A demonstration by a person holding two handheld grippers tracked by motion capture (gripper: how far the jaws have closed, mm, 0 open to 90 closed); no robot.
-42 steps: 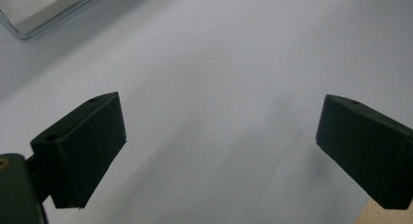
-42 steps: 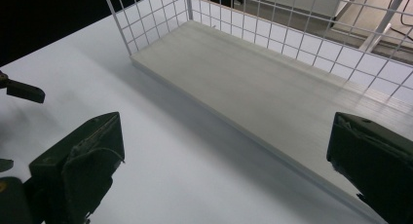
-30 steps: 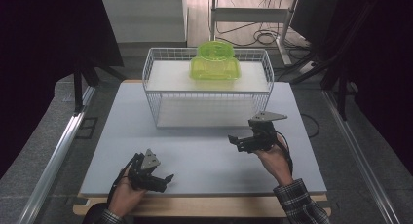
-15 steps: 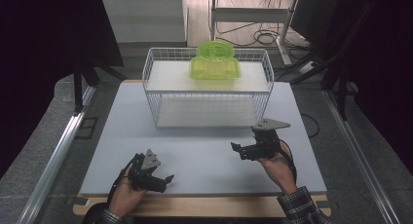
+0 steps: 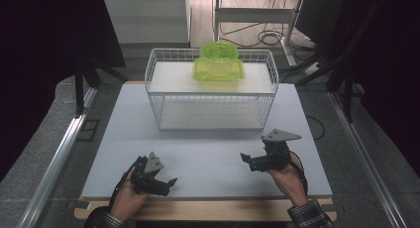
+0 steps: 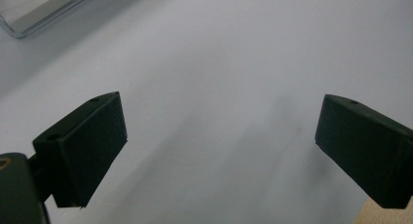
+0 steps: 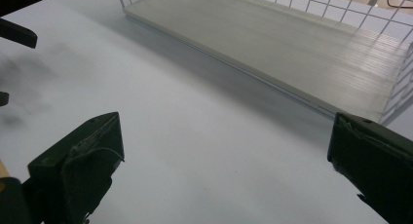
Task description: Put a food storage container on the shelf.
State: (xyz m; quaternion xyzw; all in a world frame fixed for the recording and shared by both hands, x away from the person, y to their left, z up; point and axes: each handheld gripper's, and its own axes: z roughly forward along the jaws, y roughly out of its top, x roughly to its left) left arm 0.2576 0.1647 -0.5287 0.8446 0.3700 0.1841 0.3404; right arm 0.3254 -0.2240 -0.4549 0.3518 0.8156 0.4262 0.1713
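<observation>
A translucent lime-green plastic container (image 5: 219, 62) sits on the top shelf of a white wire rack (image 5: 210, 90) at the back of the white table (image 5: 208, 153). My left gripper (image 5: 167, 184) rests near the table's front left edge, held by a hand, and it is open with bare tabletop between its jaws (image 6: 219, 151). My right gripper (image 5: 246, 161) hovers low over the front right of the table, open and holding nothing. In the right gripper view the rack's lower shelf (image 7: 272, 44) lies ahead, beyond the open gripper (image 7: 226, 170).
A wooden strip (image 5: 208, 209) runs along the table's front edge. Metal rails (image 5: 54, 163) flank the table on both sides. Cables (image 5: 267, 37) lie on the floor behind the rack. Dark curtains close in on the left and right.
The right gripper has drawn back from the rack toward the front right of the table and dropped lower. The left gripper has stayed in place.
</observation>
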